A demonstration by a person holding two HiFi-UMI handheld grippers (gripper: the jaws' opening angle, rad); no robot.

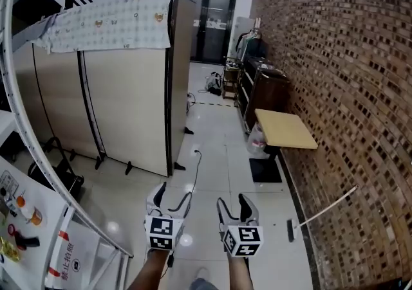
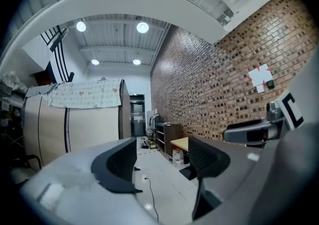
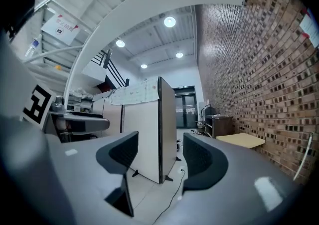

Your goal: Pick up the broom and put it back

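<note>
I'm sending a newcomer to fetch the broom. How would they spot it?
Follow the brick wall on the right. Nearer than the pale tabletop, the broom leans on the bricks, head on the floor. It is the only thin white stick there.

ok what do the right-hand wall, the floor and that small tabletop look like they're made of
Wall: exposed brick, matte, with brown courses and pale mortar lines. Floor: glossy pale tile or polished coating; ceiling lights reflect in it. Tabletop: pale wood or wood-look laminate, smooth and flat; the pictures don't settle which.
</note>
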